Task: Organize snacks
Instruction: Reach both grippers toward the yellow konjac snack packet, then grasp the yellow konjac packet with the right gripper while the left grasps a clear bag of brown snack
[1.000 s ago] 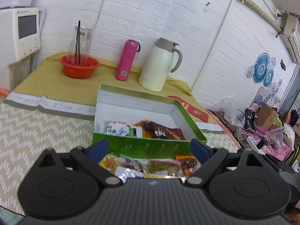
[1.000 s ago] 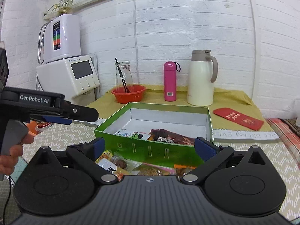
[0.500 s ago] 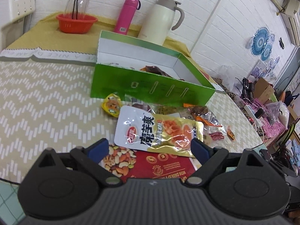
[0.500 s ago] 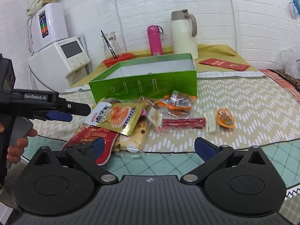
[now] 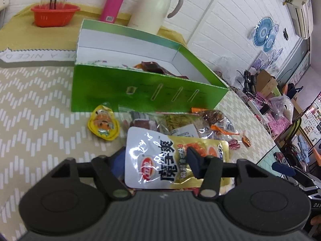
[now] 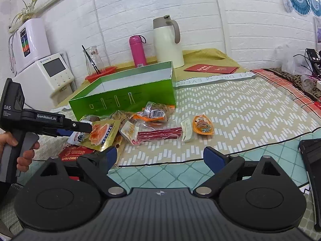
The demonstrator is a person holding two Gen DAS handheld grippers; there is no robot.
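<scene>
Snacks lie heaped on the patterned tablecloth just in front of the green box, where we judge they belong; a few packets already sit inside it. Our left gripper is closing its jaws around the white-and-gold pouch, topmost of the heap, which sits between the pads; whether they press it yet, we cannot tell. Our right gripper hangs wide open and empty near the table's edge. From that pouch, the yellow jelly cup lies at ten o'clock and clear wrapped packets crowd at one o'clock. The box's tall near wall stands in the way, so the pouch must rise over it. A pink bottle, cream jug and red basket stand behind at twelve o'clock, well clear.
</scene>
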